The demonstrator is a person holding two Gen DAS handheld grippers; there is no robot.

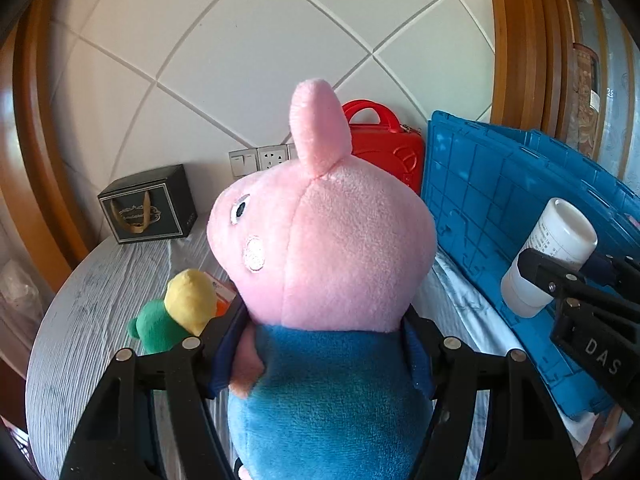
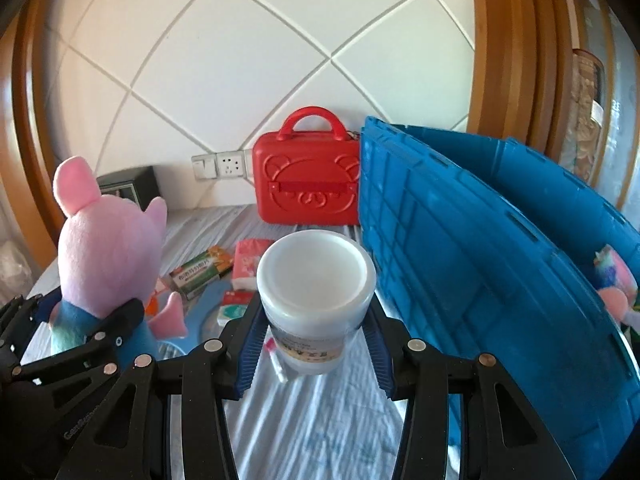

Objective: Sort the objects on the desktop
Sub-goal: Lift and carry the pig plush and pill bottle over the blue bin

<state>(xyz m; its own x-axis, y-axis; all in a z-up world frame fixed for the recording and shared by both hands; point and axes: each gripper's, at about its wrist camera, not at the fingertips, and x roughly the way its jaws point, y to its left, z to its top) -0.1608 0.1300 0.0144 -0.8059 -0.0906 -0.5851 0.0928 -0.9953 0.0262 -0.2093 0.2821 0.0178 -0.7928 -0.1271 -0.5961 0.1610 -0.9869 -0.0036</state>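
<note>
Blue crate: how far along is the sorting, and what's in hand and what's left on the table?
Done: one plush toy already lies inside the blue crate. In hand: the left gripper clamps the pink pig plush, the right gripper clamps the white bottle, both lifted beside the crate. Left: the green-yellow plush, green box, pink tissue pack and a small packet.

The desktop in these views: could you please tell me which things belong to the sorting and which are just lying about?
In hand:
- pig plush, left gripper
- white jar, right gripper
- blue crate

Lying about:
- red case
- black box
- wall sockets
</note>
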